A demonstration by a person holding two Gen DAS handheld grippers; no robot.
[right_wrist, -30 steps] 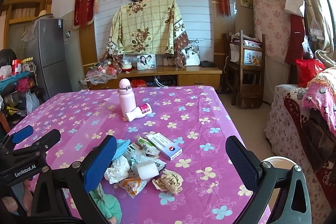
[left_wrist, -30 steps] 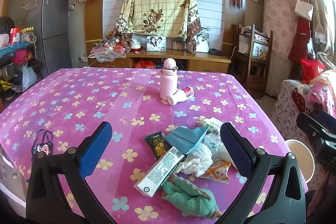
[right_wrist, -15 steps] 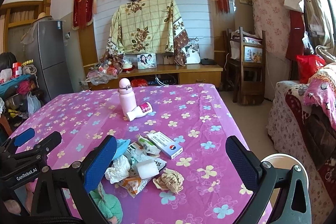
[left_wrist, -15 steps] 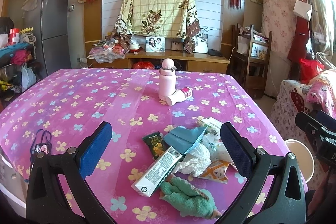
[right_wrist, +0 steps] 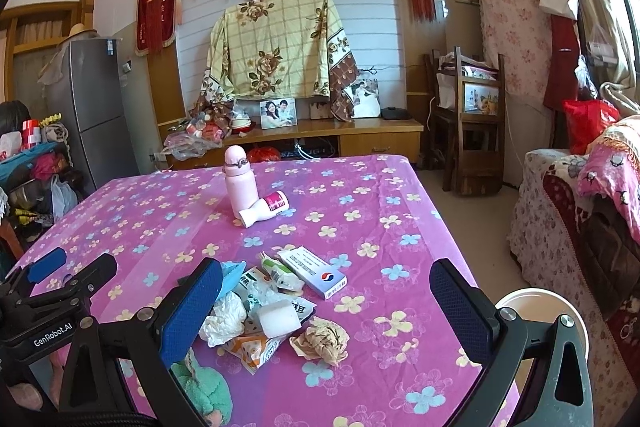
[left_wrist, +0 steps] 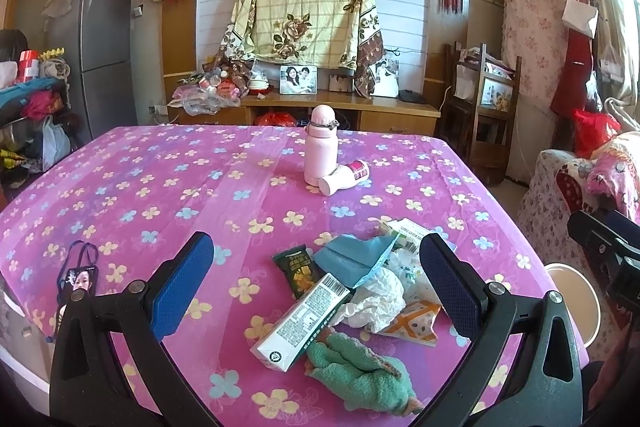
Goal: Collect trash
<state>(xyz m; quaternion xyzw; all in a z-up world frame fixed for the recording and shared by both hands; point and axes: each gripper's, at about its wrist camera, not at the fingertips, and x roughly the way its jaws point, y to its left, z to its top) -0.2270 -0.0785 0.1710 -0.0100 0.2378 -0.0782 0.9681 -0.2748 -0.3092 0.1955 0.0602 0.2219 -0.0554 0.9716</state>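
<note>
Both tongs, left [left_wrist: 316, 291] and right [right_wrist: 326, 311], hang spread wide above the counter's near edge, gripping nothing. Counter [left_wrist: 140, 187] carries a pink flowered cloth. Trash pile [right_wrist: 272, 307] lies on its near right part, below both tongs. White bin [right_wrist: 548, 315] stands beside the counter on the right. Upright pink flask [left_wrist: 320, 151] touches a tipped white bottle [left_wrist: 344, 177] mid-counter. Pile contents: green cloth [left_wrist: 360, 375], long carton [left_wrist: 304, 323], blue-marked box [right_wrist: 314, 271], crumpled tissue [left_wrist: 374, 303], brown paper wad [right_wrist: 322, 341].
</note>
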